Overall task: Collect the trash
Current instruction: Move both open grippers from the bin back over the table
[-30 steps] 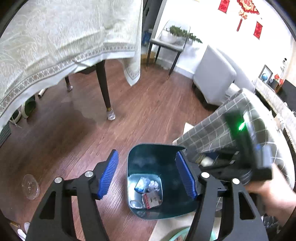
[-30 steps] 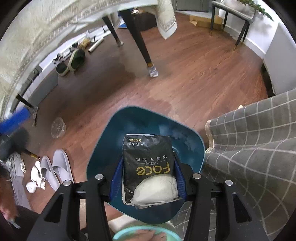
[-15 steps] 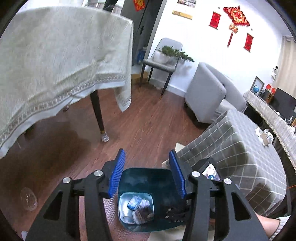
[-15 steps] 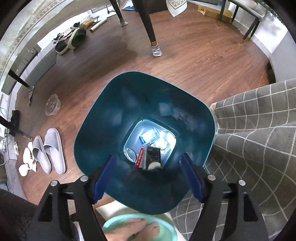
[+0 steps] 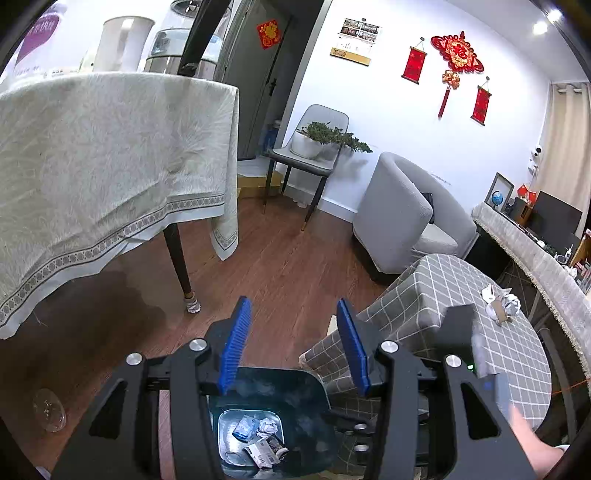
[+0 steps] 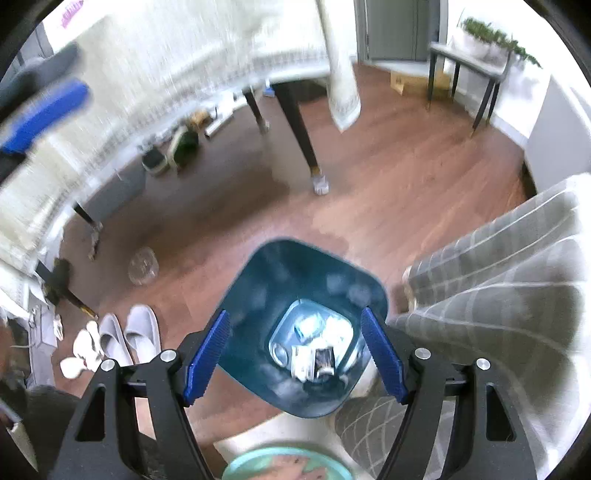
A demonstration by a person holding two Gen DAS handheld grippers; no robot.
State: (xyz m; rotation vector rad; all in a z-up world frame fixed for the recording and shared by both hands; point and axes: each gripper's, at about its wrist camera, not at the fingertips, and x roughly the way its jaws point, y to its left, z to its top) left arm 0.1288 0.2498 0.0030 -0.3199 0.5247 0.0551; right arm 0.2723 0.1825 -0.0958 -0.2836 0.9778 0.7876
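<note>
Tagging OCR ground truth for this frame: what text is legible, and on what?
"福", probably: red knot ornament on the wall.
Too blurred or small to read: purple label above the table; red door paper; red wall scrolls; wall calendar; wrappers in the bin.

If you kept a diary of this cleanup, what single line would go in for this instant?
left gripper: open, empty | right gripper: open, empty, above bin | tissue pack: inside bin | crumpled paper: on checkered table
</note>
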